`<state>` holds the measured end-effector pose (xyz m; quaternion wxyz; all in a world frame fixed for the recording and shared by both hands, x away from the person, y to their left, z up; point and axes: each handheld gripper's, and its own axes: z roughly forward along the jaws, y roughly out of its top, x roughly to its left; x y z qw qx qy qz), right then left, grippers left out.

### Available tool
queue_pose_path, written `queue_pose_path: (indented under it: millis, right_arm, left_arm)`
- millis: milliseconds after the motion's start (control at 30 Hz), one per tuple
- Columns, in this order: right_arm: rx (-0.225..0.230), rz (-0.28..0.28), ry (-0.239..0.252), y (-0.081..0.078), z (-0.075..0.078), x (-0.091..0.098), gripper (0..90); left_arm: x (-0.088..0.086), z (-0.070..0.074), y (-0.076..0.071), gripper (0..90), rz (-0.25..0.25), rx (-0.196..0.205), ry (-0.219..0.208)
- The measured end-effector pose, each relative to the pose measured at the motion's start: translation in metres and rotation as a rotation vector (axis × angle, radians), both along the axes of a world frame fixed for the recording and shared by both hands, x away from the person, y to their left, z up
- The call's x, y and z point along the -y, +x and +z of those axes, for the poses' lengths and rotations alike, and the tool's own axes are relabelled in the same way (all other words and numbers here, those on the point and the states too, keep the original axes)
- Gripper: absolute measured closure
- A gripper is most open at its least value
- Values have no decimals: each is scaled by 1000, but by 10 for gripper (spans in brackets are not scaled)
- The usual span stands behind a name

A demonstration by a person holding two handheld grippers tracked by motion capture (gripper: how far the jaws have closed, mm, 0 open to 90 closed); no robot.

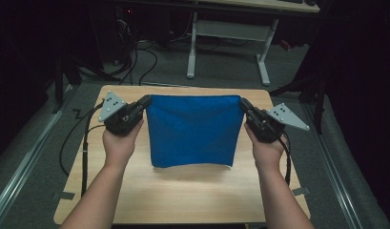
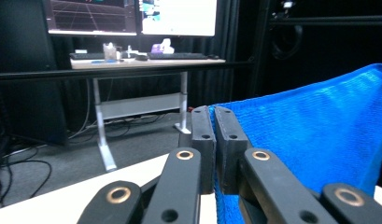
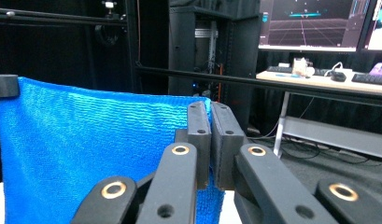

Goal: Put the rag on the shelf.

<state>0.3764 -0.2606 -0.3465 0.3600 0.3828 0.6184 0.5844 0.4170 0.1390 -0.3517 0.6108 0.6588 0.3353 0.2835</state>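
Blue knitted cloth point(image 1: 192, 130) hangs stretched flat between my two grippers above the light wooden table point(image 1: 183, 200), its lower edge sagging free (ribbed weave shows up close). My left gripper point(image 1: 145, 101) and right gripper point(image 1: 242, 103) each pinch a top corner, jaws pressed together on the fabric.

The blue cloth point(image 1: 192, 130) hangs stretched between both grippers, blocking passage there; bare table point(image 1: 192, 200) lies open below it.
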Motion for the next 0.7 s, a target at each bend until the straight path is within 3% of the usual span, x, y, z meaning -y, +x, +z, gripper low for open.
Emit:
queue_pose_path:
  millis: [100, 133, 300, 367, 467, 700]
  right_arm:
    - [-10, -2, 10, 10, 0, 1, 885]
    - [-22, -6, 28, 21, 2, 3, 886]
    - [-24, -23, 33, 42, 5, 3, 886]
    - [-27, -28, 29, 47, 6, 3, 886]
    - [-35, -46, 11, 66, 10, 2, 886]
    - [-51, -75, -32, 93, 12, -2, 886]
  left_arm:
    - [2, 2, 10, 878, 11, -1, 10]
    - [5, 4, 21, 878, 24, -1, 26]
    - [15, 4, 45, 878, 71, 11, 65]
    - [17, 4, 50, 878, 79, 10, 75]
    - [23, 4, 70, 878, 107, 7, 99]
    - [29, 1, 93, 878, 146, 4, 138]
